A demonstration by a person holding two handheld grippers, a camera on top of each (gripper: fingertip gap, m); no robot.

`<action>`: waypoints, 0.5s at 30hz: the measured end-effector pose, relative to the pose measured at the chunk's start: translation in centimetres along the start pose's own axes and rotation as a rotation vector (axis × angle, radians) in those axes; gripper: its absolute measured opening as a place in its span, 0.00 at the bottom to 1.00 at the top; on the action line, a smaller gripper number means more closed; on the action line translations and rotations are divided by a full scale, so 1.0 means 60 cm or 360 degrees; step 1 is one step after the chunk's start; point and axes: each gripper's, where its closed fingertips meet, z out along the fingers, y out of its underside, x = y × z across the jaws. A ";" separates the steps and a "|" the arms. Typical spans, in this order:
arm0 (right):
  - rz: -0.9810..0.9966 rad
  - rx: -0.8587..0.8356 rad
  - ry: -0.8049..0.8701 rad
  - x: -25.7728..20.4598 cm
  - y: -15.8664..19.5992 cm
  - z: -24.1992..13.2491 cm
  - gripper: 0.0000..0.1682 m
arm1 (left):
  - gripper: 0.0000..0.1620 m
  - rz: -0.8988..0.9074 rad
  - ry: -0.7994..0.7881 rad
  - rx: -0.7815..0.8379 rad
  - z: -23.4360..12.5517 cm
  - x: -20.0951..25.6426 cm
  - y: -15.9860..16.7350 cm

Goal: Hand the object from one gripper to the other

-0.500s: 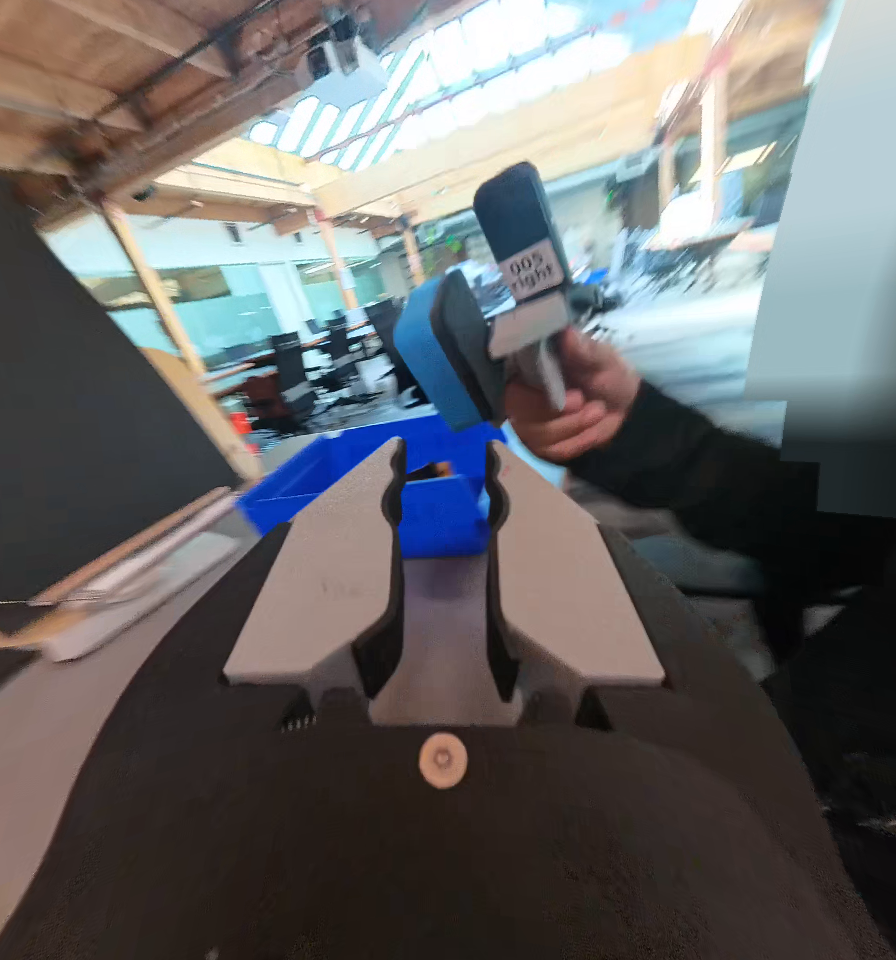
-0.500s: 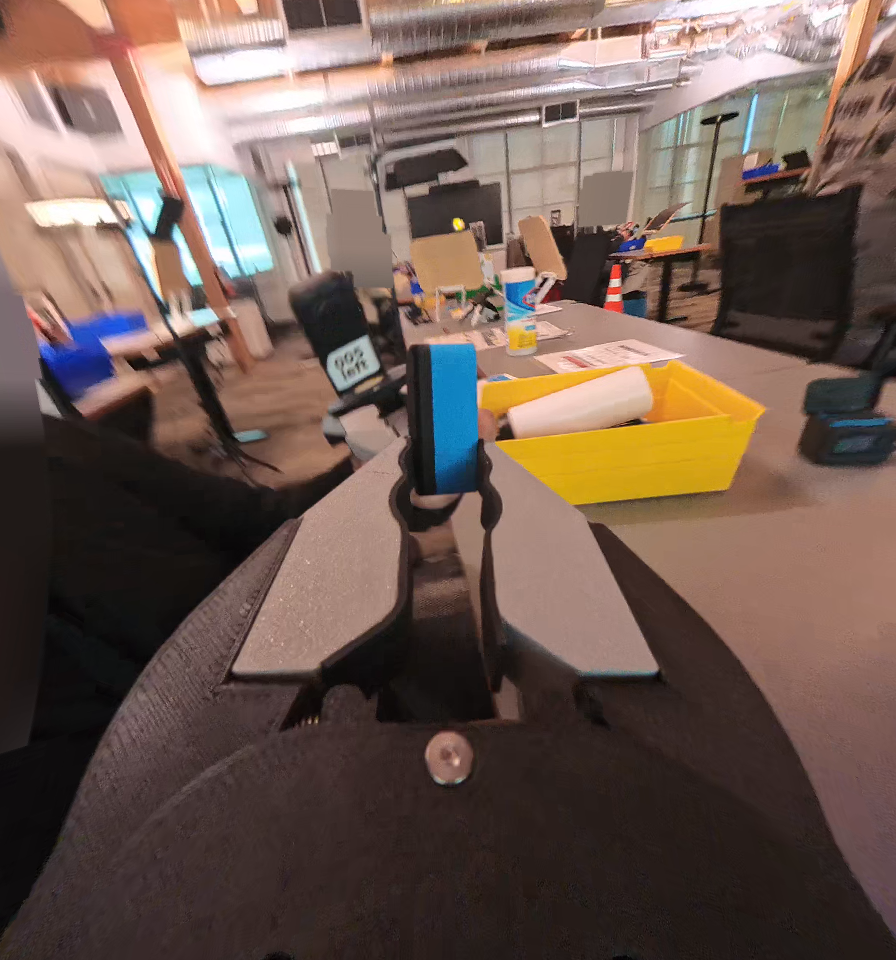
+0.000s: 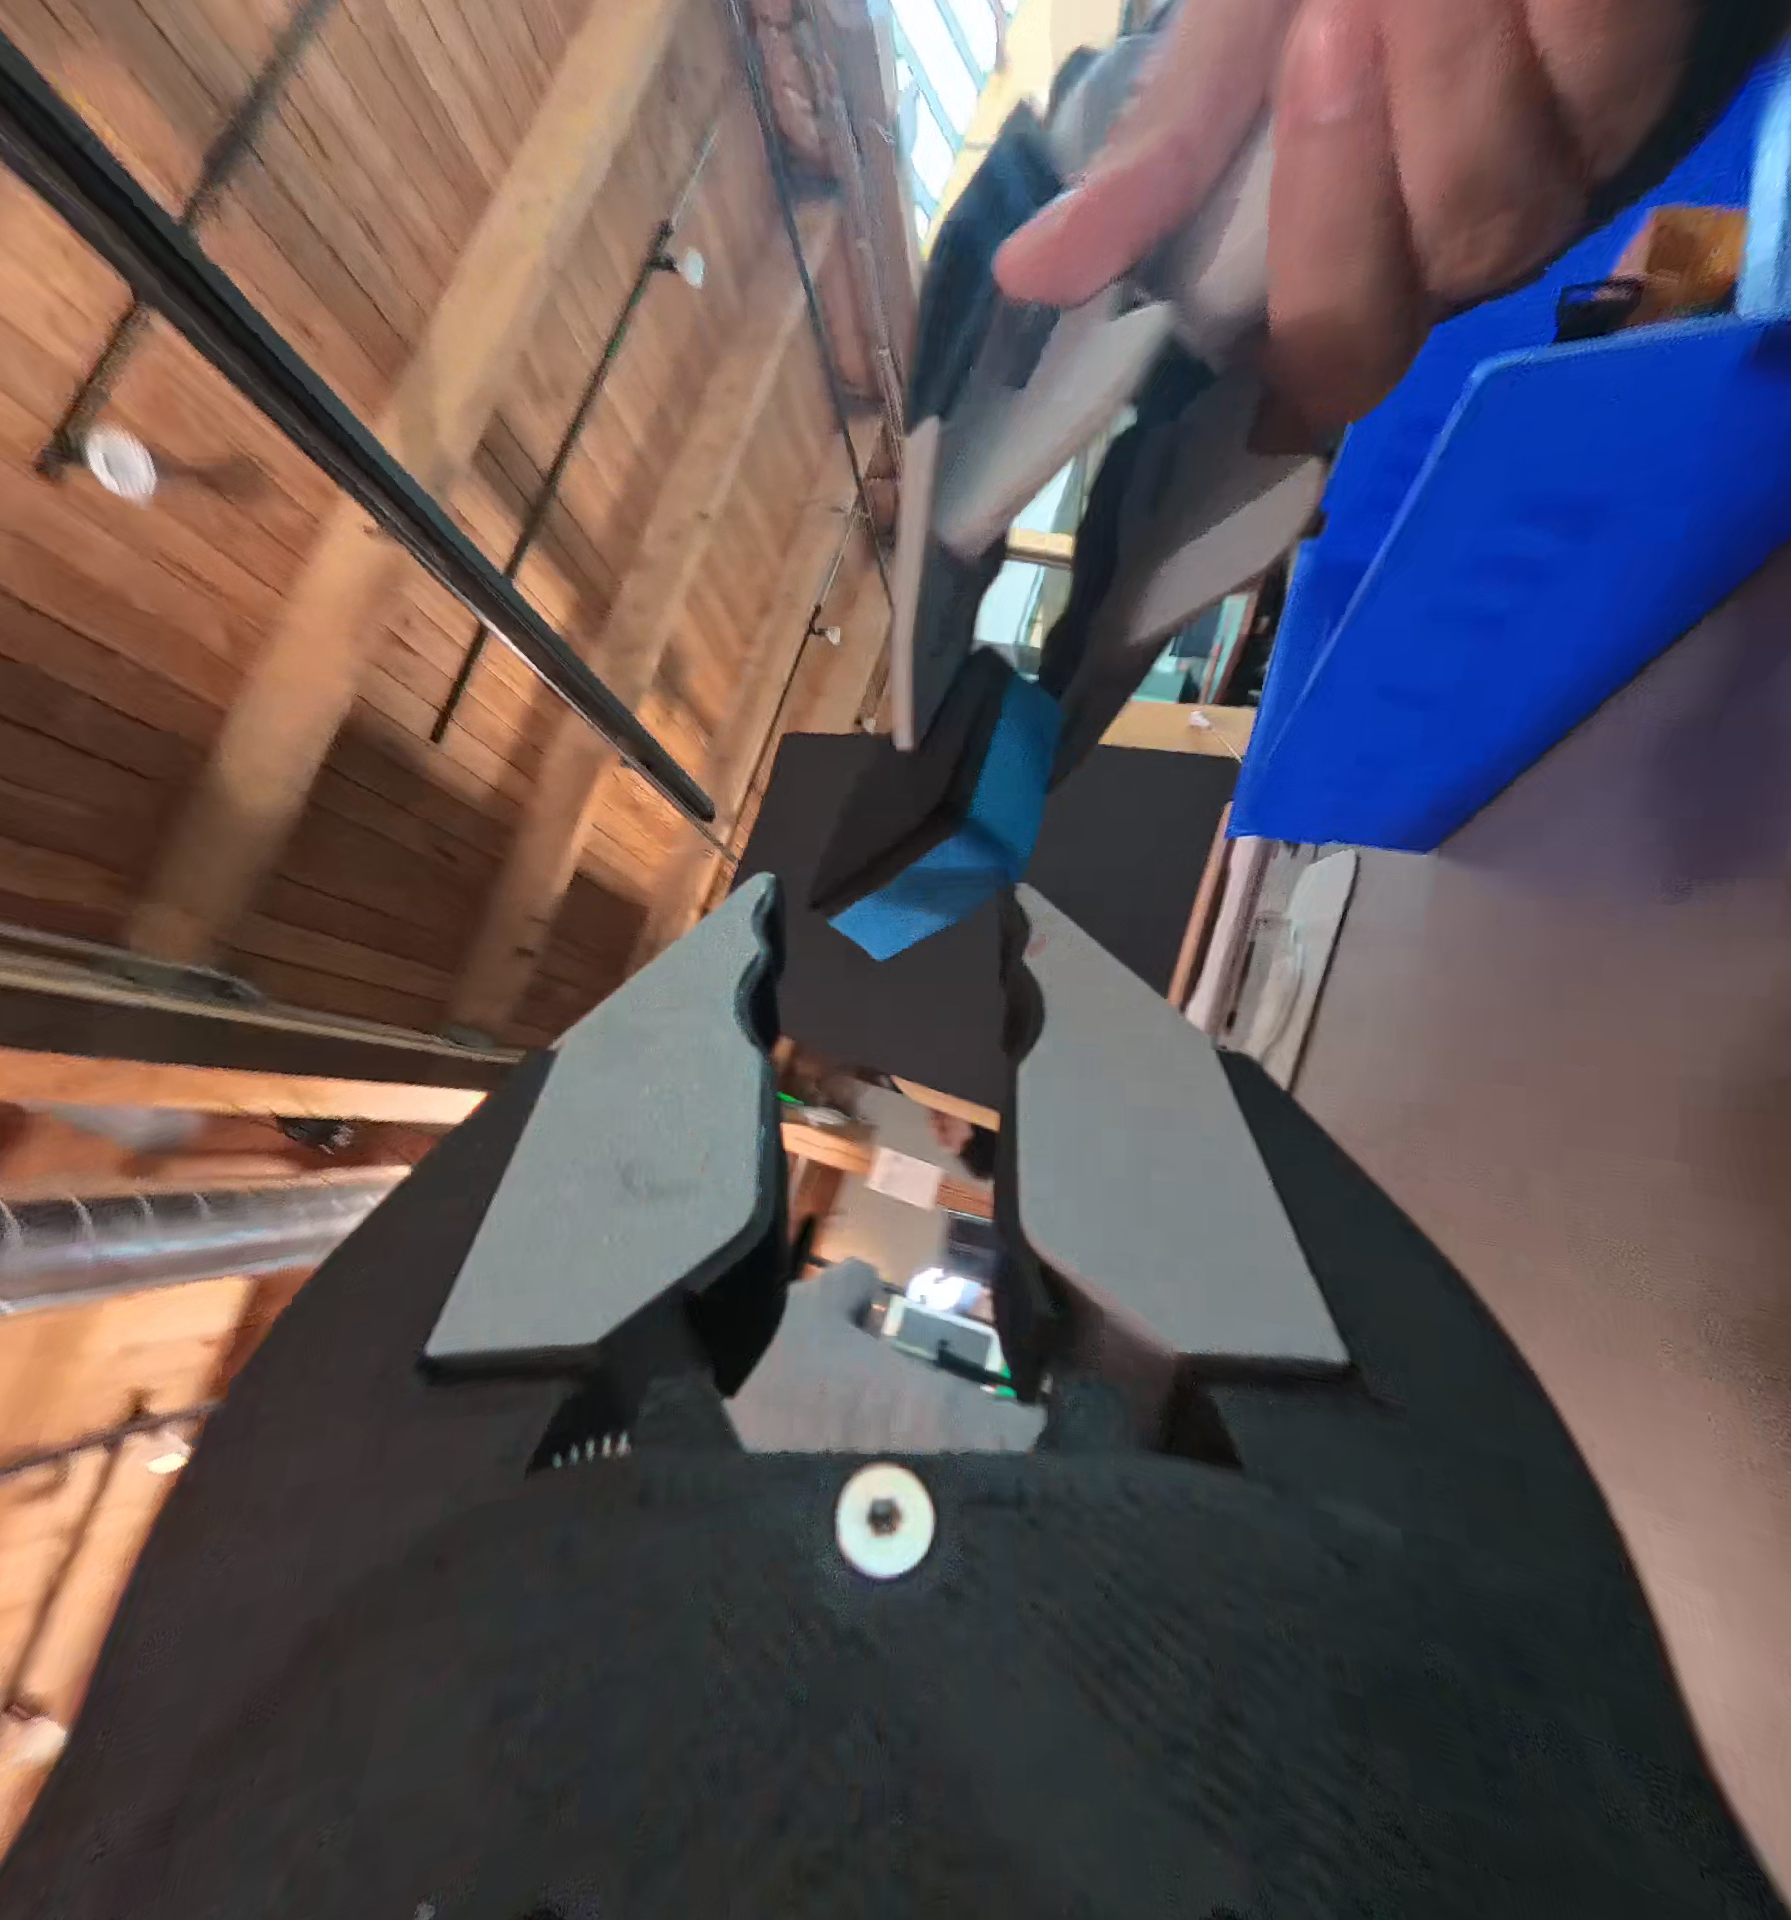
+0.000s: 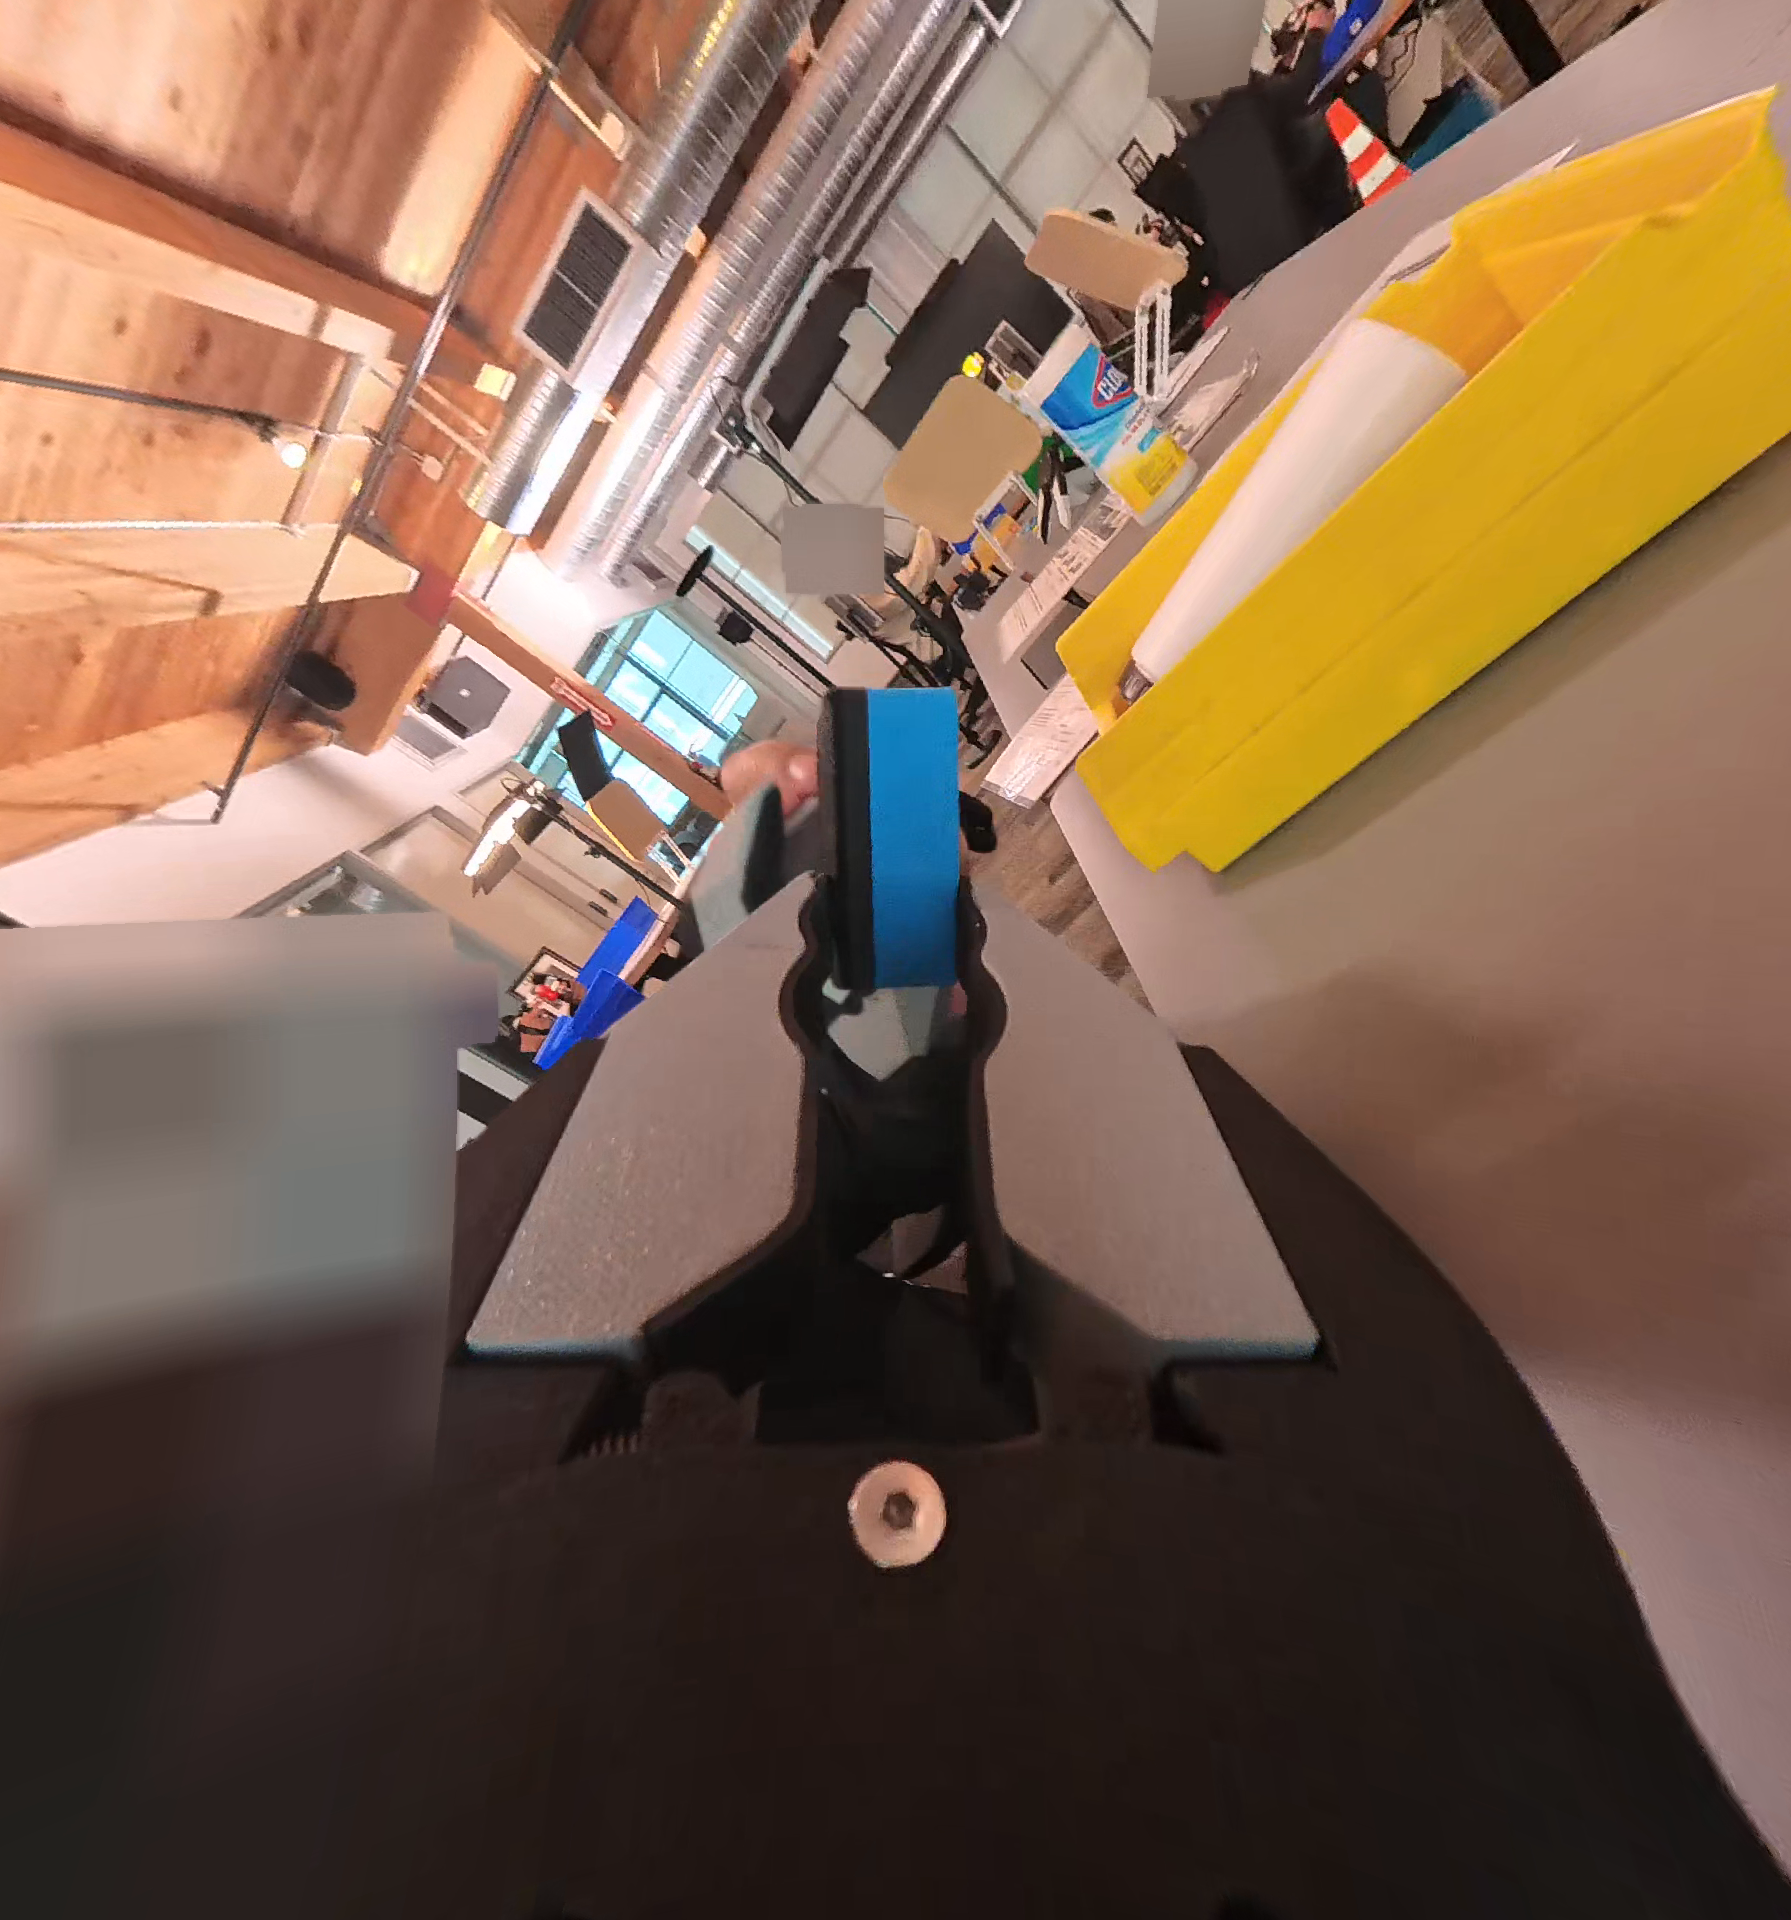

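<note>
The object is a flat block [image 4: 906, 831] with a blue face and a black foam layer. My right gripper [image 4: 891, 925] is shut on its lower end, and the block sticks out past the fingertips. In the left wrist view the right gripper [image 3: 1026, 540] comes down from the top, held by a hand [image 3: 1390, 177]. The block's [image 3: 938, 831] free end hangs just at the tips of my left gripper [image 3: 896, 914]. The left gripper is open, its jaws either side of the block's corner and apart from it. Part of the left gripper [image 4: 745, 862] shows behind the block.
A blue bin [image 3: 1556, 582] stands on the grey table [image 3: 1597, 1195] right of the left gripper. A yellow bin [image 4: 1493, 582] holding a white roll [image 4: 1286, 499] stands on the table at upper right of the right wrist view, with a wipes canister [image 4: 1119, 416] beyond it.
Both grippers have rolled, so both views now tilt. The right gripper has carried the block from well away right up to the left gripper's open tips. The left gripper's jaws stand slightly wider.
</note>
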 end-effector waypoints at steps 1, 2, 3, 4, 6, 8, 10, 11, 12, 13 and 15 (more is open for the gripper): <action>0.0024 0.0001 -0.0014 0.001 0.001 0.002 0.15 | 0.22 0.0081 0.0028 0.0020 -0.001 0.012 -0.002; 0.0055 -0.0009 -0.0050 -0.002 0.003 0.004 0.12 | 0.29 0.0156 0.0070 0.0027 -0.002 0.027 -0.001; 0.0083 -0.0017 -0.0074 -0.002 0.005 0.005 0.12 | 0.28 0.0228 0.0031 0.0017 -0.001 0.028 0.001; 0.0095 -0.0018 -0.0068 0.002 0.005 0.005 0.13 | 0.21 0.0284 -0.0035 -0.0001 0.000 0.021 0.004; 0.0094 -0.0038 -0.0048 0.009 0.010 0.009 0.14 | 0.18 0.0324 -0.0075 -0.0008 0.002 0.016 0.002; 0.0095 -0.0084 -0.0080 0.005 0.020 0.016 0.15 | 0.16 0.0340 -0.0071 0.0026 0.000 0.020 -0.006; 0.0045 -0.0093 -0.0109 0.000 0.023 0.020 0.15 | 0.15 0.0345 -0.0096 0.0024 -0.001 0.015 -0.007; -0.0002 -0.0096 -0.0122 -0.004 0.023 0.019 0.17 | 0.15 0.0251 -0.0087 -0.0003 0.000 0.010 -0.003; -0.0060 -0.0103 -0.0125 -0.009 0.023 0.017 0.18 | 0.14 0.0065 -0.0071 -0.0009 0.002 0.001 -0.003; -0.0126 -0.0103 -0.0105 -0.011 0.022 0.014 0.23 | 0.14 -0.0183 -0.0007 -0.0011 0.003 -0.005 -0.002; -0.0297 -0.0075 0.0026 -0.004 0.012 0.002 0.26 | 0.14 -0.0756 0.0197 0.0005 0.004 -0.014 -0.003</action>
